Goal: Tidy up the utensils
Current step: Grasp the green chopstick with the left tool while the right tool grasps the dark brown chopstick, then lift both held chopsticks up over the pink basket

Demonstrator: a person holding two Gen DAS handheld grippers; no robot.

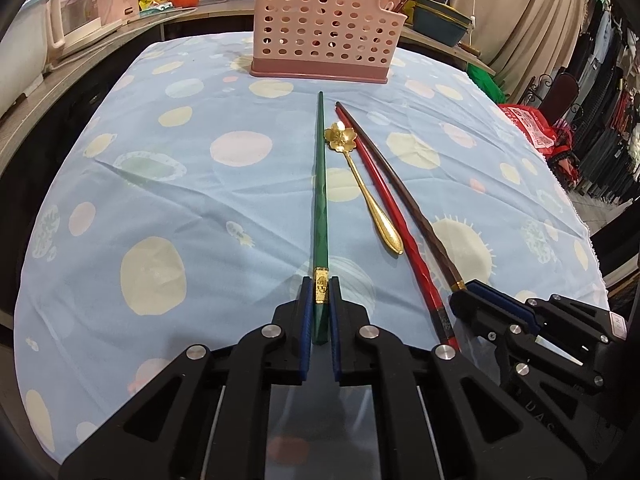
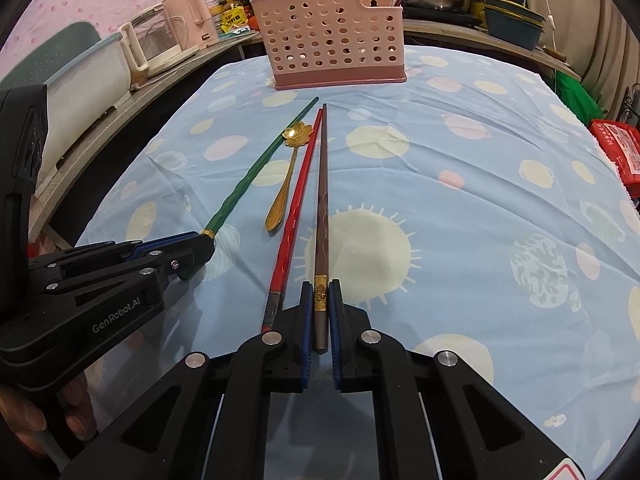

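A green chopstick [image 1: 321,184] lies lengthwise on the spotted cloth, and my left gripper [image 1: 321,284] is shut on its gold-banded near end. The same green chopstick [image 2: 256,176] and left gripper [image 2: 206,242] show at the left of the right wrist view. My right gripper [image 2: 321,286] is shut on the gold-banded near end of a brown chopstick [image 2: 322,184]. In the left wrist view the right gripper [image 1: 466,294] holds that brown chopstick [image 1: 400,184] at the lower right. Between them lie a red chopstick [image 2: 296,204] and a gold flower-bowled spoon [image 2: 286,176], both free.
A pink perforated utensil basket [image 1: 324,24] stands upright at the far edge of the table [image 1: 160,184]. Behind it a counter carries a kettle [image 2: 188,12], pots, bottles and bowls. Red bags [image 1: 540,128] sit past the table's right edge. A hand [image 2: 24,420] shows at the lower left.
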